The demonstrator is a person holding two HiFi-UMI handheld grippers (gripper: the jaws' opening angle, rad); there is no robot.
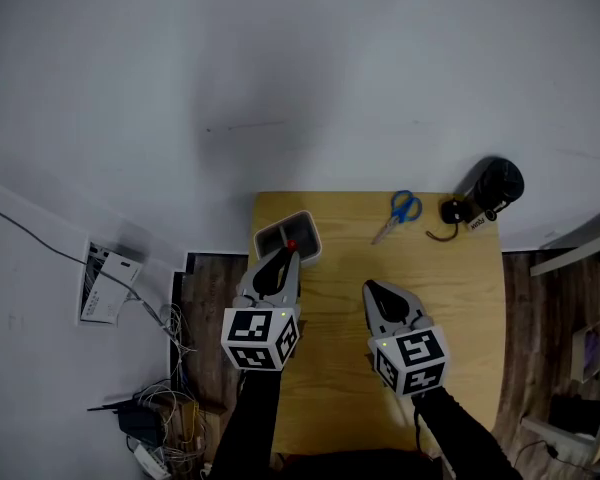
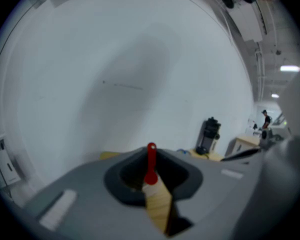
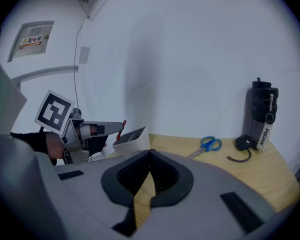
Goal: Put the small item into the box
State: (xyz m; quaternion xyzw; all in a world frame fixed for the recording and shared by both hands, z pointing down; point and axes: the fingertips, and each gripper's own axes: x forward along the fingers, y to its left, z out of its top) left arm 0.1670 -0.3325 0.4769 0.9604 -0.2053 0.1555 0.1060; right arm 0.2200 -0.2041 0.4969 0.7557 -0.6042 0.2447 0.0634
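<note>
I pinch the red item (image 2: 151,163) in my left gripper (image 1: 286,260) just over the box (image 1: 278,217), ready to drop; right gripper (image 1: 371,290) closed, empty

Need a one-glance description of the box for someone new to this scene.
Start at the wooden table and go to its far left corner. The box sits there, right at the tips of the left gripper, which grips a small red item. Unlike the blue-handled scissors and black bottle further right, it's an open pale-walled rectangular container.
</note>
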